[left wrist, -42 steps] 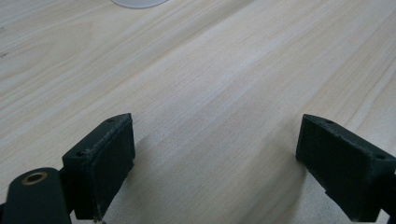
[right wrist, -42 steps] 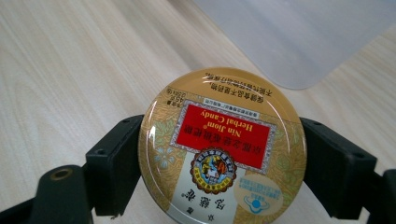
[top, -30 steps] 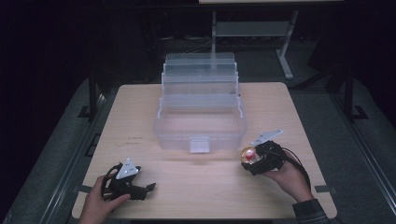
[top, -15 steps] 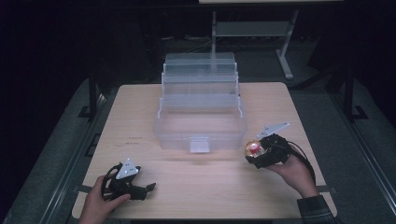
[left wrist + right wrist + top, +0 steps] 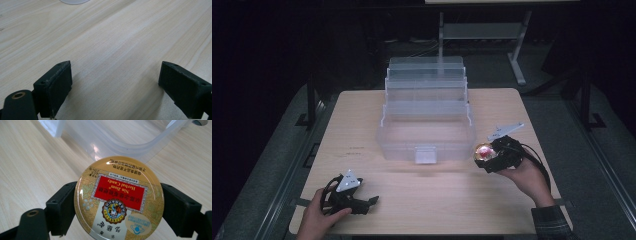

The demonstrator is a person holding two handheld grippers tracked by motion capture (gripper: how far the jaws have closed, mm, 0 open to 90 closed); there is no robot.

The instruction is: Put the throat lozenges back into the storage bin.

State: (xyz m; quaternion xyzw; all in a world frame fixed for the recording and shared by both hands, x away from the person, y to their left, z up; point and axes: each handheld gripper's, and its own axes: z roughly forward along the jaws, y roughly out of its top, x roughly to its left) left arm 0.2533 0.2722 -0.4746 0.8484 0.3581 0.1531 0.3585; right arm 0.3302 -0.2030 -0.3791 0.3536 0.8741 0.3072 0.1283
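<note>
Your right gripper [image 5: 117, 202] has its two black jaws closed against opposite edges of a round gold candy tin [image 5: 119, 199]. The tin's printed lid, with a red label reading "Nin Jiom Herbal Candy" upside down, faces the right gripper view's camera. In the high view the tin [image 5: 483, 151] sits at the front of your right gripper [image 5: 492, 156], above the table [image 5: 437, 205], just right of the front right corner of the clear tiered plastic box [image 5: 427, 131]. The box stands open at table centre, its trays stepped back and upward. Its rounded corner wall [image 5: 140, 143] lies directly beyond the tin.

Your left gripper [image 5: 115, 87] has its jaws spread wide with nothing between them, low over bare wood. In the high view it [image 5: 362, 202] rests near the front left edge, well apart from box and tin.
</note>
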